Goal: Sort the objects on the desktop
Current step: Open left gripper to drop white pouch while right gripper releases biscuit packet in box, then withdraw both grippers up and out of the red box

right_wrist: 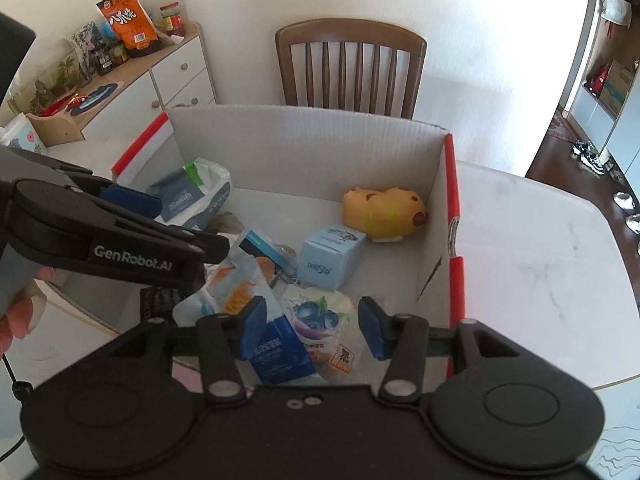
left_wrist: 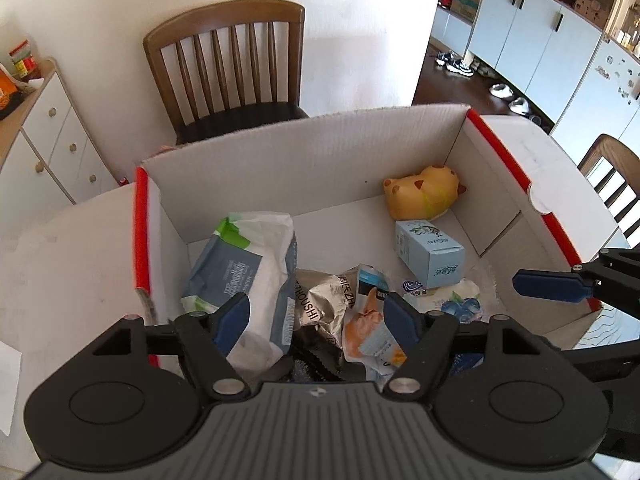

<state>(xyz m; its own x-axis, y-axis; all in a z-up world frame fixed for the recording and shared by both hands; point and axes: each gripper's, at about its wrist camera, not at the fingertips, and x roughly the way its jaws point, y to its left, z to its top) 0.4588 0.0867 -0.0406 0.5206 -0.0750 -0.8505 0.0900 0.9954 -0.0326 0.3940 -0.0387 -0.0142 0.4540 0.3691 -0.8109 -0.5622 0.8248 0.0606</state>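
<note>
A white cardboard box with red edges stands on the white table. Inside lie a wet-wipes pack, a yellow soft toy, a pale blue carton, a silver snack bag, an orange-and-white pouch, a blueberry pouch and a dark blue box. My left gripper hangs open over the wipes and pouches. My right gripper is open above the blueberry pouch, holding nothing; one of its fingers shows over the box's right wall.
A wooden chair stands behind the box. A white drawer cabinet with snacks and jars on top is at the left. The table extends to the right of the box. A person's hand holds the left gripper.
</note>
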